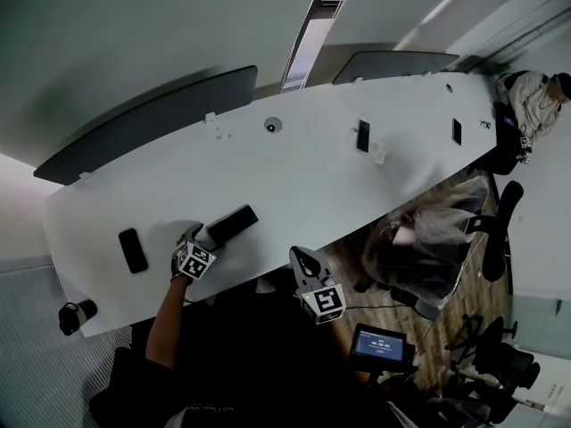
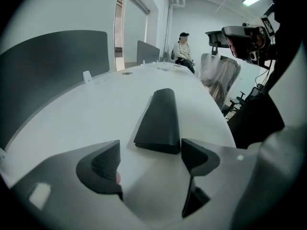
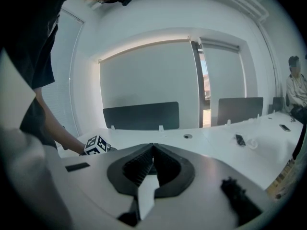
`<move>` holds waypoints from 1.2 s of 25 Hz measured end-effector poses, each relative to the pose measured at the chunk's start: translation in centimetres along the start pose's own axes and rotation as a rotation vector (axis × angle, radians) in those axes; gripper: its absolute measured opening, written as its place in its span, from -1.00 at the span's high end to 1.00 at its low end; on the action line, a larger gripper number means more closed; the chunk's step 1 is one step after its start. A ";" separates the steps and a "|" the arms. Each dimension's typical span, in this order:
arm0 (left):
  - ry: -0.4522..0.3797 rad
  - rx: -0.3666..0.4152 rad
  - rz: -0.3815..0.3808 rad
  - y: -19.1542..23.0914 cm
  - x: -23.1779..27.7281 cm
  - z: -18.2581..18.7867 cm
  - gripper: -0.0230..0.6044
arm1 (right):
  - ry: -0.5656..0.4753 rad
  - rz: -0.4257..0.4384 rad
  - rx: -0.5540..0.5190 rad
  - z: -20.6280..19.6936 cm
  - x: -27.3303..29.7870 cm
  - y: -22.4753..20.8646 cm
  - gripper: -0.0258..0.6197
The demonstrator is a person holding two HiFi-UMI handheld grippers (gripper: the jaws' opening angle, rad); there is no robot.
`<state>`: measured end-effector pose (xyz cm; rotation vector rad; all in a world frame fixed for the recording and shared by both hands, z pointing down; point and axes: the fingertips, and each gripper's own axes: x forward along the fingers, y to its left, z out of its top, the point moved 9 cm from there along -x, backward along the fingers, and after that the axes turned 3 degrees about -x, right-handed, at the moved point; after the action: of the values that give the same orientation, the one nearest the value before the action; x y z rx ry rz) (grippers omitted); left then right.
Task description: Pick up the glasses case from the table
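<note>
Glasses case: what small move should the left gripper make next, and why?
Probably ease the left gripper forward and down until its jaws straddle the glasses case, ready to close. The jaws stand open, and the case lies flat on the table with only its near end reaching them, not yet gripped.

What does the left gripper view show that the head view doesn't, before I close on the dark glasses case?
Left gripper view only: the left gripper has its jaws wide apart, and the near end of the dark oblong glasses case lies just ahead of them, not yet between the pads. Head view only: the right gripper near the front edge of the long white table, and a flat black slab lying left of the case. Both: the table, the case flat on it, and a seated person at the far end.
</note>
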<state>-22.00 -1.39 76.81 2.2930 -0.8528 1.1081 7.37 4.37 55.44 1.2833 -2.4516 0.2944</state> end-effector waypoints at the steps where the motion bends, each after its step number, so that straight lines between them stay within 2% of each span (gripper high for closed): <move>1: 0.012 0.013 -0.005 -0.2 0.0 0.3 -0.26 | 0.003 0.003 -0.003 0.1 0.1 0.0 0.90; 2: 0.023 0.028 -0.013 -0.5 0.0 0.6 -0.01 | 0.004 0.006 -0.009 0.2 0.2 0.0 0.90; 3: 0.032 0.039 -0.019 -0.7 0.0 0.8 0.03 | 0.004 0.006 -0.014 0.4 0.3 0.1 0.90; 10: 0.018 0.026 -0.015 -0.7 -0.1 0.4 0.05 | 0.002 0.001 -0.024 0.7 0.5 0.0 0.90; 18: -0.022 -0.181 -0.032 -0.9 -0.3 1.4 0.08 | 0.004 -0.006 -0.014 0.4 0.3 -0.1 0.90; 24: -0.123 -0.279 -0.024 -1.2 -1.4 2.7 0.12 | -0.004 -0.008 0.016 -0.1 0.1 -0.3 0.90; 25: -0.147 -0.310 -0.014 -1.1 -1.9 3.1 0.55 | -0.003 -0.008 0.007 0.1 0.1 -0.3 0.90; 26: -0.170 -0.343 -0.011 -0.9 -2.4 3.3 0.64 | -0.003 -0.007 0.001 0.2 0.2 -0.3 0.90; 27: -0.188 -0.368 -0.013 -0.7 -2.7 3.6 0.64 | -0.005 -0.004 0.002 0.2 0.2 -0.3 0.90; 30: -0.194 -0.378 -0.024 -0.5 -2.9 3.7 0.68 | -0.017 0.003 0.009 0.0 0.5 -0.2 0.90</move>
<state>-21.06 -2.40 72.30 2.1031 -1.0084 0.6526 7.24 3.91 55.59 1.2912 -2.4695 0.2963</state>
